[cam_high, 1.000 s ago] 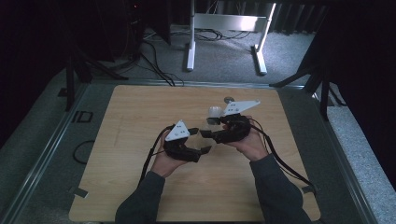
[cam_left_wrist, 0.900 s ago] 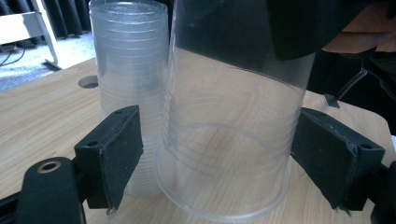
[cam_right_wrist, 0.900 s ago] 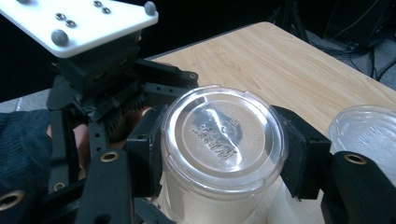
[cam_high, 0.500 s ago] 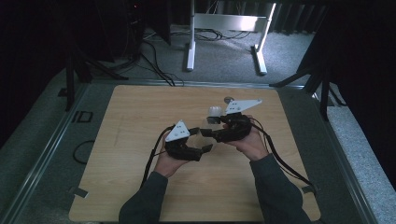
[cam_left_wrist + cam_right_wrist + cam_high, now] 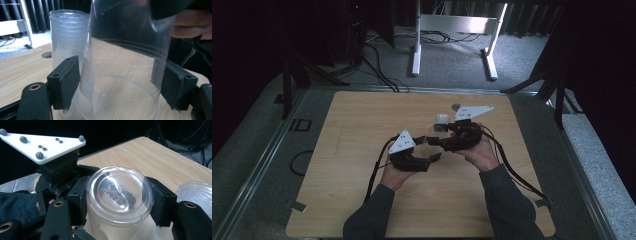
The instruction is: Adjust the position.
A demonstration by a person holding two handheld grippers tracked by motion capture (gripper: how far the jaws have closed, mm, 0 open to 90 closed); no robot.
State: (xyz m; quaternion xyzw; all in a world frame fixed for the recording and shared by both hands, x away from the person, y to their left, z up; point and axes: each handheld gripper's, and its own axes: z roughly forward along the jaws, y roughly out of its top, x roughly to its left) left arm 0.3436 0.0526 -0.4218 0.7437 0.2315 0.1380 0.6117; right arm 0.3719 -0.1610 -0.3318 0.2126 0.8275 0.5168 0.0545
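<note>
1. While right gripper (image 5: 117, 202) pinches the clear thin plastic cup (image 5: 119, 191) above the pale wooden table (image 5: 362, 120), squeezing harder could buckle its wall.
2. Left gripper (image 5: 120, 82), jaws just closing round the cup w/ pads at its sides, could tug it crooked or knock the stack of clear plastic cups (image 5: 68, 35) just behind.

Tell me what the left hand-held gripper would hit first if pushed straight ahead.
The clear cup standing upside down between its jaws, which have just been closing around it. Behind it stands the cup stack, slightly left of the line; depth is hard to judge.
</note>
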